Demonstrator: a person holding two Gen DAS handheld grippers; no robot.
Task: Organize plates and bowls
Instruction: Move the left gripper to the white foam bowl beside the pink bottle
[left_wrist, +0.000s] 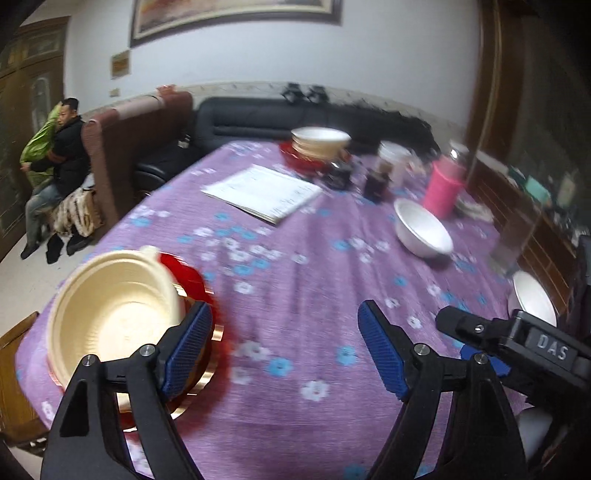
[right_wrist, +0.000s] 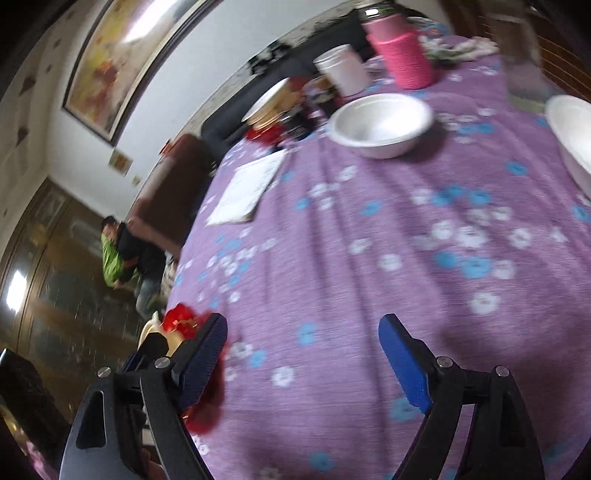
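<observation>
A cream bowl sits on a red plate with a gold rim at the near left of the purple flowered table. My left gripper is open and empty, its left finger next to that bowl. A white bowl stands mid right; another white bowl lies by the right edge. A cream bowl stack on a red plate stands at the far side. My right gripper is open and empty above the cloth; it also shows in the left wrist view. The white bowls show in the right wrist view.
Papers lie mid-table. A pink flask, dark jars and a white cup stand at the far right. A clear glass stands near the right edge. A sofa and a seated person are beyond the table.
</observation>
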